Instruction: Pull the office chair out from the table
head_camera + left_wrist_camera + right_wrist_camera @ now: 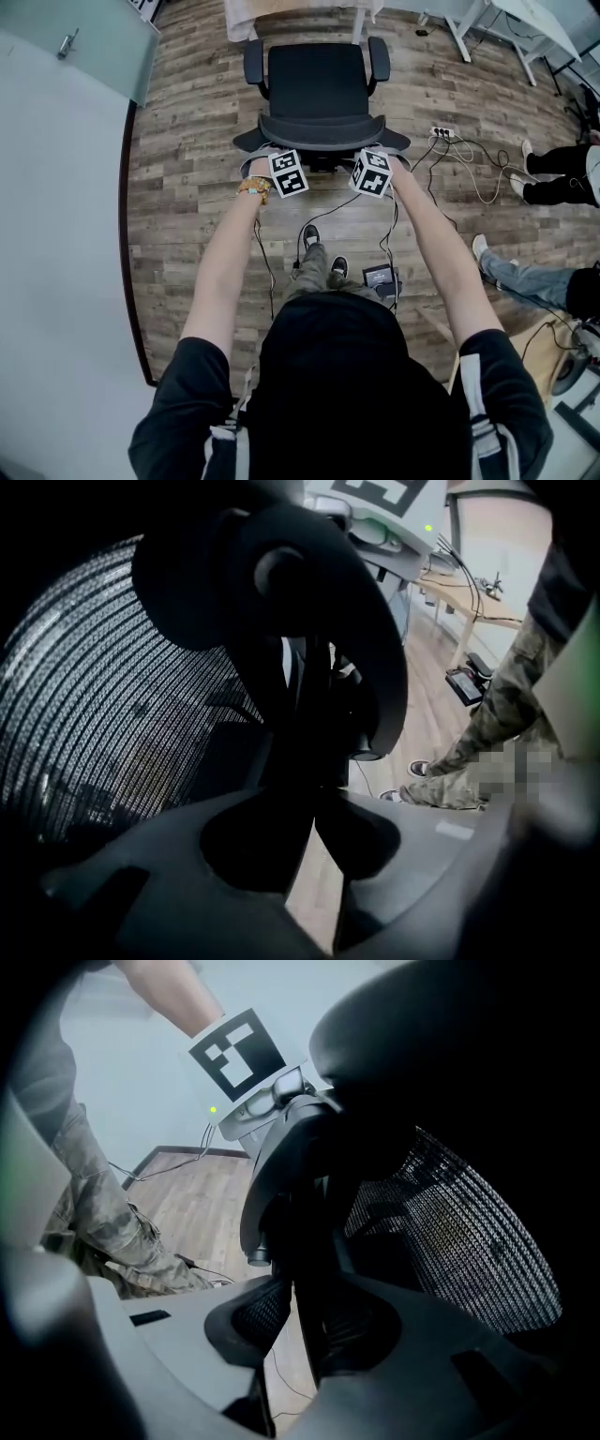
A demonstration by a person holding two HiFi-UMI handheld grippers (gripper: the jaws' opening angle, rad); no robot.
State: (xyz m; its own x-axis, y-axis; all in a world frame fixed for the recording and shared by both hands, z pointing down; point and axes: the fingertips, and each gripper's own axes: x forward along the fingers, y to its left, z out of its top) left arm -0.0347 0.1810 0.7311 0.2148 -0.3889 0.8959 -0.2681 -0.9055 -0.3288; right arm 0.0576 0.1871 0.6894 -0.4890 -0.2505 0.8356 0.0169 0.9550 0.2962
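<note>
The office chair stands with its seat toward the table and its backrest toward the person, so the top rim of the backrest lies straight ahead of both grippers. The left gripper is clamped on the left part of this rim and the right gripper on the right part, each with the dark frame between its jaws, and both are equally near. The rim runs from side to side, so I judge the pull must go straight back toward the person, or the chair may swivel.
</note>
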